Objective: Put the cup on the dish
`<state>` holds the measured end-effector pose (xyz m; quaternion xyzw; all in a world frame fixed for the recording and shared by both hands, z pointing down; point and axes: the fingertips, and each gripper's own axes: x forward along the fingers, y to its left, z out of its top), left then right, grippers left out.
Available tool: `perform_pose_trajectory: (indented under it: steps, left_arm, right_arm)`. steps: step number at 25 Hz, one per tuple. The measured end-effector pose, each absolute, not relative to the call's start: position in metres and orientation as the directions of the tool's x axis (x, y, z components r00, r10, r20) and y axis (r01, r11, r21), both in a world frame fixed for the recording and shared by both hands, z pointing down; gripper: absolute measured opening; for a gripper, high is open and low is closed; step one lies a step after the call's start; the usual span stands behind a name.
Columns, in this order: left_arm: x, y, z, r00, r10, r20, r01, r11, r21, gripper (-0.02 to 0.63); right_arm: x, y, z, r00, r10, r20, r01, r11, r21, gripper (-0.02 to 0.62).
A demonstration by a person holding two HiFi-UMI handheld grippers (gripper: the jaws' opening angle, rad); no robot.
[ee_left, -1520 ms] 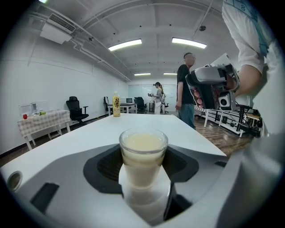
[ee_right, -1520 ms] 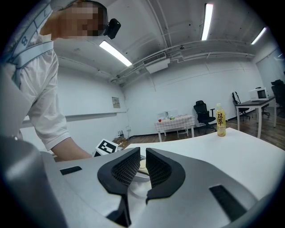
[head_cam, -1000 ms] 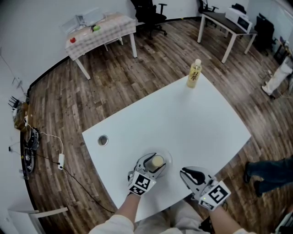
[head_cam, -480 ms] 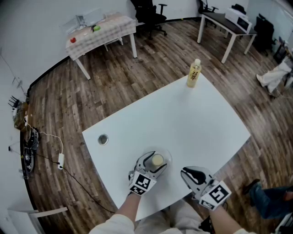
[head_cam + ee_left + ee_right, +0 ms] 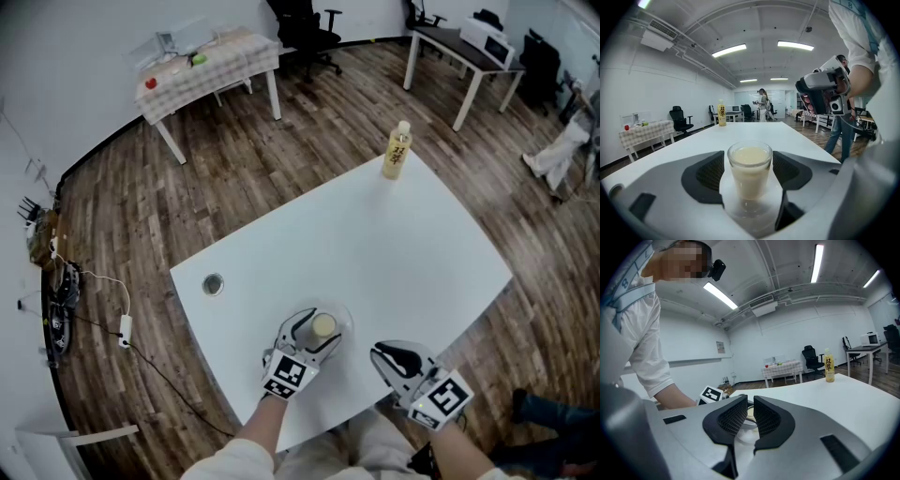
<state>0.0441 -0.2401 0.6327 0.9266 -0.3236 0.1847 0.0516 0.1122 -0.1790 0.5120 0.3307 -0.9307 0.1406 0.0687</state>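
A small clear cup (image 5: 750, 171) of cream-coloured drink stands upright on a white dish (image 5: 751, 207), near the front edge of the white table (image 5: 375, 244). My left gripper (image 5: 319, 328) lies low on the table with its jaws open on either side of the cup (image 5: 323, 326), and the pads (image 5: 708, 172) stand just off the glass. My right gripper (image 5: 380, 354) hovers to the right of the dish (image 5: 344, 322), jaws shut with nothing between them. In the right gripper view the dish (image 5: 749, 422) shows just beyond my right gripper (image 5: 750, 416).
A yellow bottle (image 5: 397, 151) stands at the table's far corner. A round cable hole (image 5: 213, 284) sits near the left edge. On the wood floor beyond are a checked-cloth table (image 5: 206, 61), a desk (image 5: 464, 47) and office chairs. A person's leg (image 5: 553, 408) shows at the bottom right.
The cup, dish and both grippers keep their places. The bystander's legs on the floor at the right have moved down toward the bottom right corner.
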Motion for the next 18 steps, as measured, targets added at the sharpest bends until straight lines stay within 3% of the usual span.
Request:
perform_pose_trajectory:
  steps: [18]
  left_arm:
    - [0.038,-0.236,0.596,0.762,-0.586,0.275,-0.617,-0.786,0.035,0.342]
  right_arm:
    - [0.101,-0.170,0.504,-0.762,-0.609,0.219,-0.646,0.736,-0.202,0.057]
